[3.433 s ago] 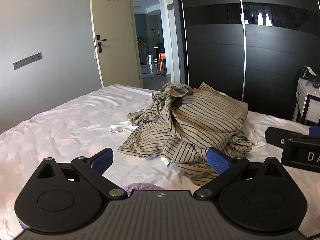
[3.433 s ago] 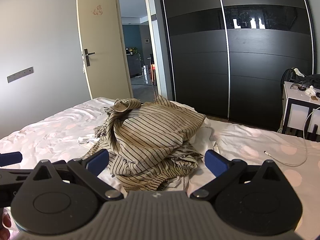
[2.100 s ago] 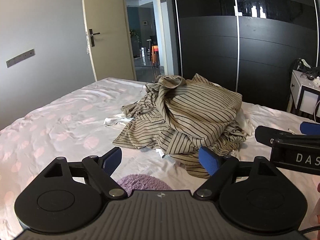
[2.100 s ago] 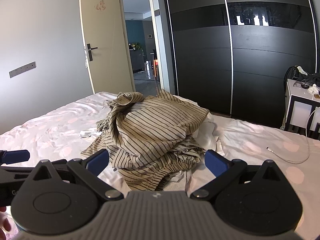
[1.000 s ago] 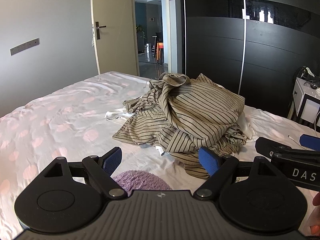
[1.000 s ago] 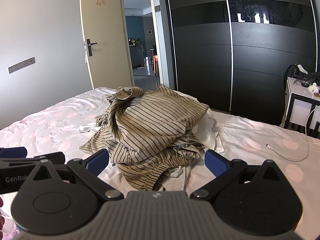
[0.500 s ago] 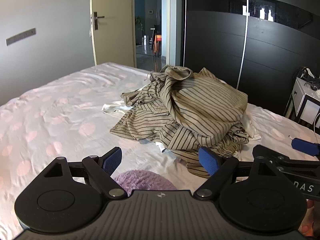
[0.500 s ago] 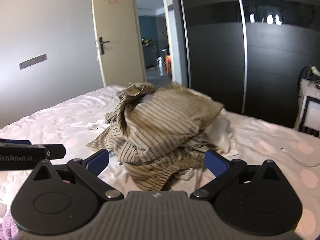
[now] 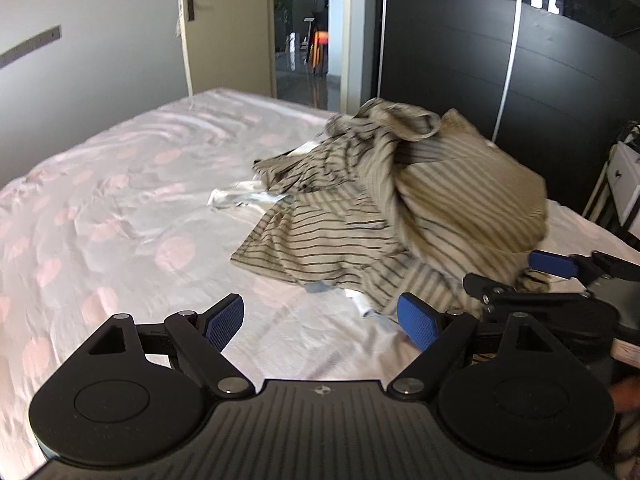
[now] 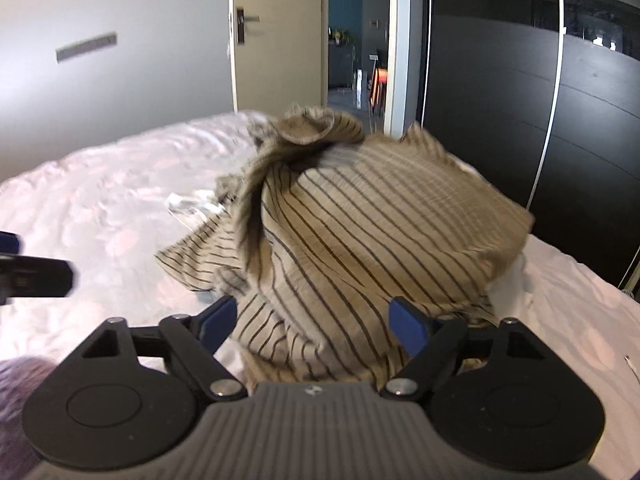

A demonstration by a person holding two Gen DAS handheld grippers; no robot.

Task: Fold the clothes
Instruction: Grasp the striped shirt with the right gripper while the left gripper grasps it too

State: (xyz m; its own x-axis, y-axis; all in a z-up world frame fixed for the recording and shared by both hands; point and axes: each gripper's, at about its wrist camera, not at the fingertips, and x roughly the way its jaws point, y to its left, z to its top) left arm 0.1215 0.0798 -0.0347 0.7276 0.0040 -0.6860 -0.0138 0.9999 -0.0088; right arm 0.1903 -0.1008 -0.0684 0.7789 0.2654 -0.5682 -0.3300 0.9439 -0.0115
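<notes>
Because the shirt is soft and floppy, pinch an edge; both tongs, left and right, are spread, the right closing in.

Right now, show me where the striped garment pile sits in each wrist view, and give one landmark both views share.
Left wrist view: the striped garment pile lies right of centre on the bed, beyond the fingers.
Right wrist view: the pile fills the centre, its near edge between the fingers.
Shared landmark: the open door behind the bed.
</notes>
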